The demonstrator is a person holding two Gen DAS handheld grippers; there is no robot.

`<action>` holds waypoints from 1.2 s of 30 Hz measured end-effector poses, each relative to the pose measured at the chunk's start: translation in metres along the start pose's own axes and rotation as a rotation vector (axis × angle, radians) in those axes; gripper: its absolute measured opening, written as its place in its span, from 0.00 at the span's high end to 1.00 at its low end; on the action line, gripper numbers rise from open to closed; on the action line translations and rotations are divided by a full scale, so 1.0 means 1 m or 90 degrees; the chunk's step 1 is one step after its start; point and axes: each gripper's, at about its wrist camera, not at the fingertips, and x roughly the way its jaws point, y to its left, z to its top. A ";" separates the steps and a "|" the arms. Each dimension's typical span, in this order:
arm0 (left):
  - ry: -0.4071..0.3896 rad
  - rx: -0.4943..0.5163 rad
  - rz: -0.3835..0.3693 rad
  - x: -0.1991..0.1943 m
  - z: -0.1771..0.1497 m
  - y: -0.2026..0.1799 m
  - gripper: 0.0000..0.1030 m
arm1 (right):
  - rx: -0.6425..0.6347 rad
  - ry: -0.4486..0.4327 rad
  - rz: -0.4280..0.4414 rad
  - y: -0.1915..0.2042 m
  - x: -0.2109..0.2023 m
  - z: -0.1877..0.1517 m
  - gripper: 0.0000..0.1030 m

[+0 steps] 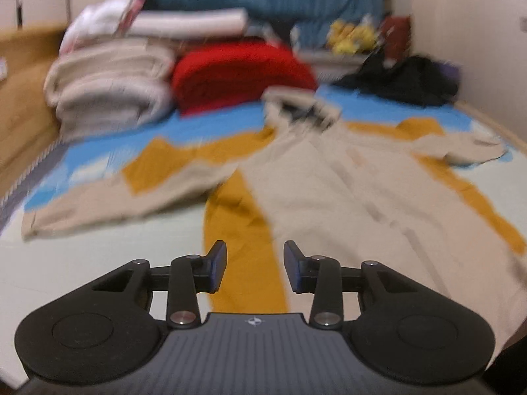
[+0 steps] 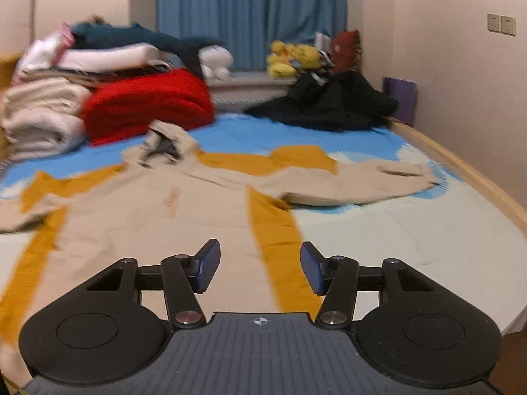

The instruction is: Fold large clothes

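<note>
Left wrist view first: the left tongs [image 1: 255,266] are spread, nothing between them, hanging above the near end of the beige garment [image 1: 329,184] over the strip of mustard bedcover [image 1: 243,230] that shows beside its left edge. Right wrist view: the right tongs [image 2: 260,266] are spread wider and also empty, poised over the garment's [image 2: 148,217] right edge, where another mustard strip runs up toward 12 o'clock.

The garment lies flat on the bed, its long axis running from the tongs straight away toward 12 o'clock — collar [image 2: 164,141] at the far end, hem nearest. One sleeve [image 1: 98,197] reaches out toward 10 o'clock in the left view; the other sleeve [image 2: 378,181] stretches toward 2 o'clock in the right view. Each pair of tongs seems nearer its own side's sleeve, so I judge a sleeve-in fold would suit both hands at once (the hem corners are the closest grip, though).

Open room is decent: pale sheet lies to either side of the body. Beyond the collar sit a red blanket [image 2: 148,105], stacked pale bedding [image 1: 108,92] and a black heap of clothing [image 2: 329,102] — well apart from the garment. The bed's wooden edge [image 2: 477,181] curves along the right, past the sleeve cuff.
</note>
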 end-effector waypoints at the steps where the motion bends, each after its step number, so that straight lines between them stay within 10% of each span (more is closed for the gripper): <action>1: 0.028 -0.024 0.002 0.010 -0.001 0.006 0.59 | 0.013 0.028 -0.009 -0.009 0.013 -0.003 0.43; 8: 0.268 -0.213 0.003 0.081 -0.029 0.054 0.57 | 0.108 0.268 -0.054 -0.044 0.095 -0.037 0.43; 13: 0.334 -0.260 0.017 0.100 -0.043 0.066 0.57 | 0.117 0.375 -0.097 -0.050 0.120 -0.060 0.43; 19: 0.350 -0.235 0.027 0.103 -0.051 0.056 0.70 | 0.111 0.410 -0.095 -0.045 0.123 -0.072 0.51; 21: 0.338 -0.219 0.016 0.100 -0.050 0.052 0.96 | 0.098 0.404 -0.092 -0.043 0.121 -0.070 0.82; 32: 0.338 -0.130 0.077 0.095 -0.047 0.040 0.86 | 0.095 0.397 -0.081 -0.045 0.103 -0.059 0.97; 36: 0.246 -0.084 0.079 0.077 -0.030 0.026 0.83 | 0.043 0.362 -0.145 -0.035 0.097 -0.049 0.94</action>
